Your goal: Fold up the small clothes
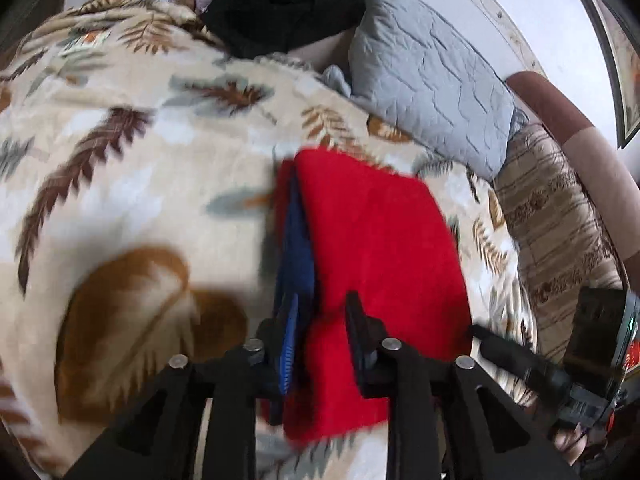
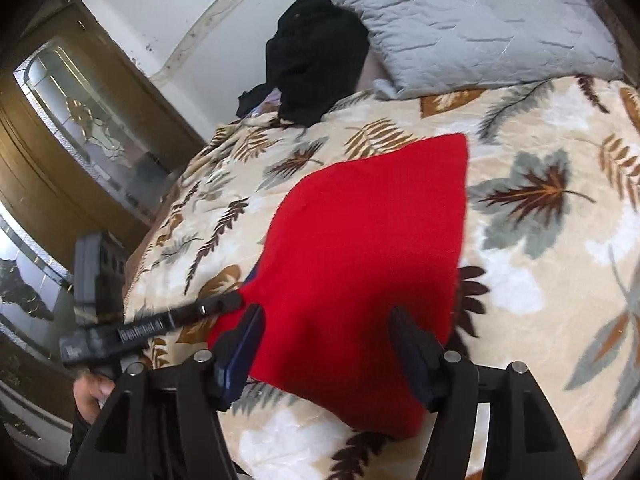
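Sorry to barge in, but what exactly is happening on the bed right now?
A person holding a tool in each hand is folding a red cloth on a leaf-patterned blanket. The left tool and right tool both sit open over its near edge, gripping nothing. A grey pillow and black clothes lie behind.

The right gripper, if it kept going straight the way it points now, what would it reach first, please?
Most likely the red cloth: the right gripper has open jaws straddling its near edge, and the cloth fills the path ahead. Beyond it lies the leaf-print blanket. Depth is hard to judge.
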`<state>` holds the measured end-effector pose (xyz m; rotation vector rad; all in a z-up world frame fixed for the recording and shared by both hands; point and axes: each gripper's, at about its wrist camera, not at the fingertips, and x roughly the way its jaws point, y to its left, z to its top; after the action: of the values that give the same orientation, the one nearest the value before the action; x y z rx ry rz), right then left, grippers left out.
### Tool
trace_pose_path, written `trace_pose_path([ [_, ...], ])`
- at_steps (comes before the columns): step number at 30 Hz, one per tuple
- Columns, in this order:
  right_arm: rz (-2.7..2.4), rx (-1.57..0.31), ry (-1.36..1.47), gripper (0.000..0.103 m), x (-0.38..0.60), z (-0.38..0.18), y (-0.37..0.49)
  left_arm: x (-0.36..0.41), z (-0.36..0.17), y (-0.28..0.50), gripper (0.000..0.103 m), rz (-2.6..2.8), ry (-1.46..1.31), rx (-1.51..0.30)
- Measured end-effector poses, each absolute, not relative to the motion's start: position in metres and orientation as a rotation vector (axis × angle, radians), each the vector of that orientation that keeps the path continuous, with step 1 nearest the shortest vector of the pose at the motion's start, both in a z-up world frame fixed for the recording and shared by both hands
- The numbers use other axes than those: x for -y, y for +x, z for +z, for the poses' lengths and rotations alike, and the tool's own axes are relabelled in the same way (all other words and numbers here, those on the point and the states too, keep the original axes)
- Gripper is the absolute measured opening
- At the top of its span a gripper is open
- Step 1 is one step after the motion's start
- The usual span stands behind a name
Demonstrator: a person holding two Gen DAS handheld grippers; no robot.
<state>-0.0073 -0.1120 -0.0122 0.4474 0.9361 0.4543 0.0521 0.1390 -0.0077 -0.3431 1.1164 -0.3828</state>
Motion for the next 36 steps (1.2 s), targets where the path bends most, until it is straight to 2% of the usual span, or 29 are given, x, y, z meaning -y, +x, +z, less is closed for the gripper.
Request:
trace_pose_path([
  [1, 0.466, -0.939, 0.462, 0.068, 0.11, -0.015, -0.005, -0.138, -0.01, 0.066, 0.033, -0.383, -0.352, -1.125],
  [5, 0.492, -0.945, 0.474, 0.068, 0.104, -0.023, -0.004, -0.13, -0.036, 0.116, 0.033, -0.417, -0.435, -1.203],
  [6, 0.496, -0.947, 0.475, 0.068, 0.105, -0.024, -0.005, -0.129, -0.046, 0.125, 0.03, -0.416, -0.45, -1.213],
  [7, 0.502, -0.947, 0.479, 0.068, 0.105, -0.025, -0.006, -0.134, -0.061, 0.132, 0.013, -0.39, -0.478, -1.228],
  [10, 0.52, -0.946, 0.494, 0.068, 0.109, -0.028, -0.009, -0.153, -0.076, 0.133, 0.011, -0.415, -0.616, -1.225],
  [13, 0.534, -0.956, 0.497, 0.068, 0.11, -0.031, -0.009, -0.151, -0.07, 0.128, 0.011, -0.414, -0.596, -1.217],
  [18, 0.535, -0.936, 0.554, 0.068, 0.118, -0.029, -0.016, -0.137, -0.023, 0.093, 0.018, -0.394, -0.432, -1.14],
  [19, 0.525, -0.931, 0.575, 0.068, 0.123, -0.029, -0.019, -0.135, -0.013, 0.079, 0.023, -0.413, -0.404, -1.103],
  [20, 0.515, -0.927, 0.589, 0.068, 0.127, -0.029, -0.021, -0.133, -0.009, 0.071, 0.033, -0.418, -0.384, -1.082],
  [22, 0.493, -0.909, 0.632, 0.068, 0.136, -0.03, -0.026, -0.13, -0.014, 0.055, 0.035, -0.393, -0.323, -1.07],
  [23, 0.479, -0.907, 0.66, 0.068, 0.142, -0.032, -0.028, -0.13, -0.025, 0.052, 0.022, -0.349, -0.272, -1.101],
  [24, 0.474, -0.907, 0.674, 0.069, 0.145, -0.033, -0.029, -0.133, -0.042, 0.051, 0.015, -0.3, -0.244, -1.142],
  [27, 0.446, -0.923, 0.707, 0.069, 0.154, -0.039, -0.032, -0.161, -0.058, 0.05, 0.011, -0.214, -0.347, -1.167],
  [32, 0.399, -0.93, 0.802, 0.069, 0.176, -0.051, -0.029, -0.161, -0.025, 0.04, 0.01, -0.274, -0.395, -1.086],
  [33, 0.391, -0.932, 0.829, 0.069, 0.18, -0.055, -0.026, -0.155, -0.018, 0.037, 0.011, -0.292, -0.375, -1.067],
  [34, 0.386, -0.939, 0.867, 0.069, 0.185, -0.061, -0.021, -0.146, -0.012, 0.034, 0.018, -0.317, -0.349, -1.051],
  [35, 0.391, -0.949, 0.893, 0.069, 0.187, -0.066, -0.016, -0.138, -0.008, 0.031, 0.033, -0.34, -0.318, -1.038],
  [36, 0.394, -0.968, 0.92, 0.069, 0.187, -0.073, -0.009, -0.129, -0.008, 0.031, 0.042, -0.348, -0.287, -1.028],
])
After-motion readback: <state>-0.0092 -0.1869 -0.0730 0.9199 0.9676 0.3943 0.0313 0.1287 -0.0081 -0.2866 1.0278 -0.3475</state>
